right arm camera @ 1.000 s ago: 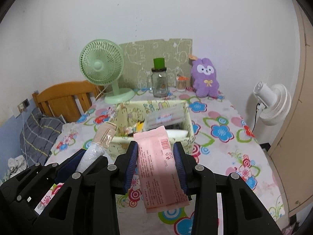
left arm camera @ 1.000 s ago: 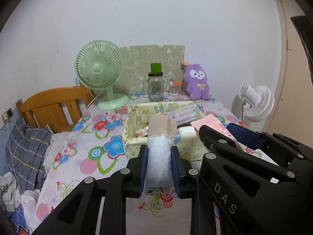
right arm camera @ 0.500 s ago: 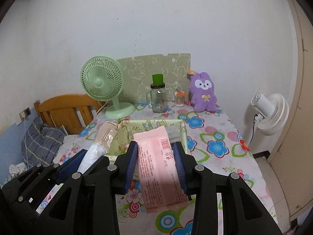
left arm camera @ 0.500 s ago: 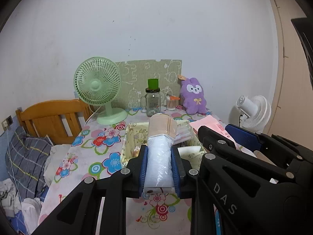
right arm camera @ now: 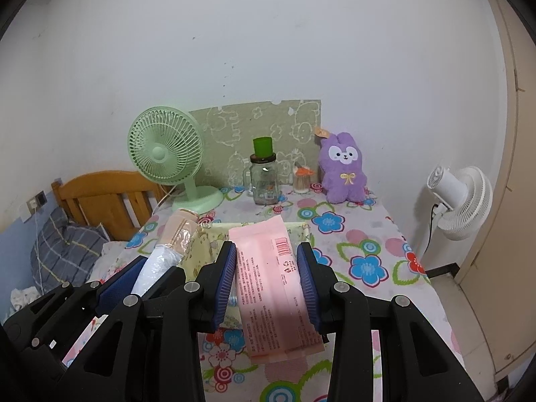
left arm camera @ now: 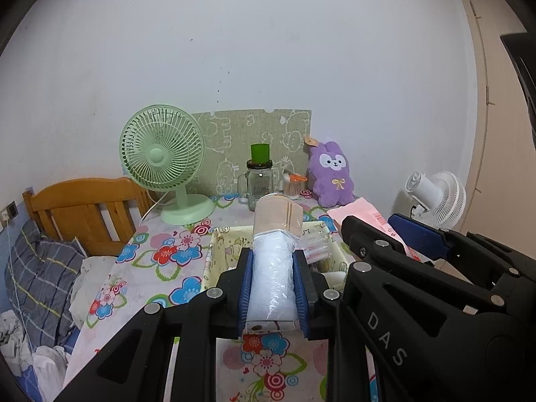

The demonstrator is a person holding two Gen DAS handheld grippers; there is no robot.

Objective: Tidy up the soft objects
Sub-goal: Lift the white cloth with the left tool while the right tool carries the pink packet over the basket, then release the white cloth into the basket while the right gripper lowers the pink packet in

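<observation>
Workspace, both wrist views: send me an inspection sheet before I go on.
Surface: table under a floral cloth.
Job's things: wrapped roll and pink packet, both held up over the yellow fabric bin, which already holds packets.
Clutter: green fan, glass jar with green cap, small swab cup, purple plush, all at the wall end.
Grippers: left gripper with jaws shut on the roll; right gripper with jaws shut on the packet.
Cables: green fan's cord runs off the table edge; white fan's cord hangs down.
Surroundings: white fan on the right, wooden headboard and bedding on the left.
</observation>
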